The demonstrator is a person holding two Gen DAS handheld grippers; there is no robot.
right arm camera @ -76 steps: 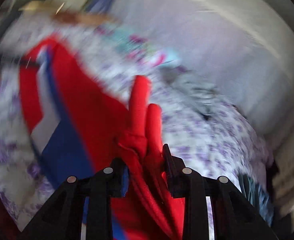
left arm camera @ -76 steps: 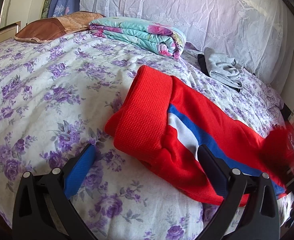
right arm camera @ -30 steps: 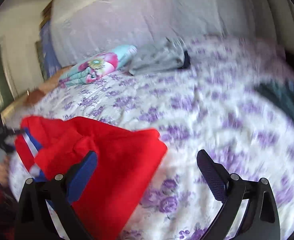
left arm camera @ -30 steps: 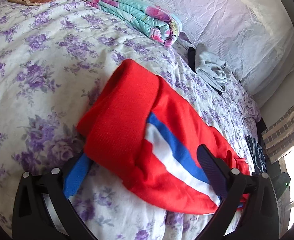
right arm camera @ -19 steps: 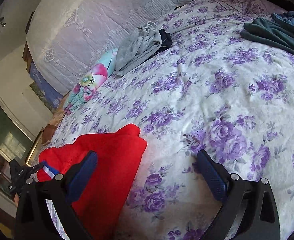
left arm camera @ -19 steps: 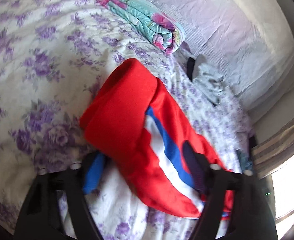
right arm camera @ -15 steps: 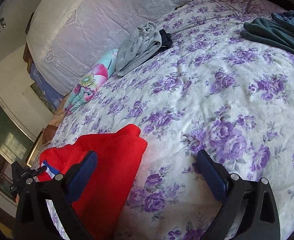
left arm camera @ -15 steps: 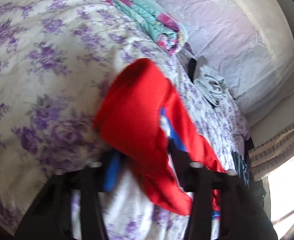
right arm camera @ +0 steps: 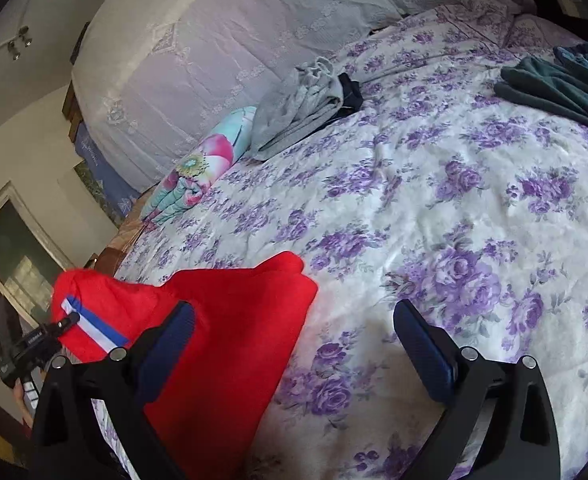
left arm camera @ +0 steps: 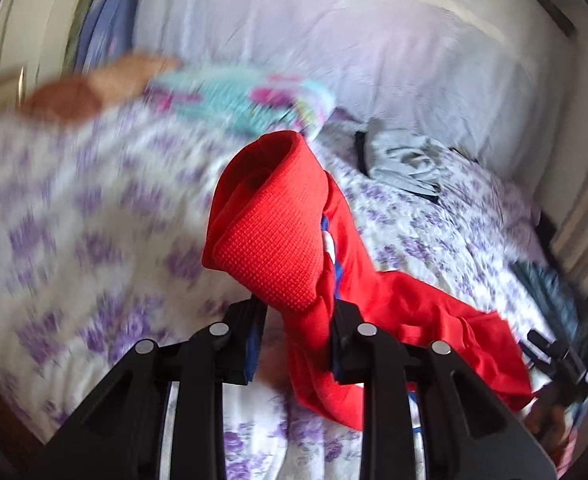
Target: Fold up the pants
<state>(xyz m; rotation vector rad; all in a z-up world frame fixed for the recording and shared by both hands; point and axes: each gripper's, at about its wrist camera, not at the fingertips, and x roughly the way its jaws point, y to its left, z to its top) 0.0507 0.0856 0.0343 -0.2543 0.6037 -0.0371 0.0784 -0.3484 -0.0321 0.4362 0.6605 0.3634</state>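
Two claws in play: the left claw point(left arm camera: 294, 336) has just been closing and is clamped on the waistband end of the red pants point(left arm camera: 278, 224), lifting it off the bed point(right arm camera: 434, 208); the right claw point(right arm camera: 294, 332) hangs spread wide over the fabric, gripping nothing. The risk, I'd say: with one end unheld, the pants drag and bunch, spoiling the fold.

No readable text, label, brand or number is showing in either view. A small pale marking is sitting on the black device point(right arm camera: 34, 340) at the left edge of the right wrist view, too small to read.
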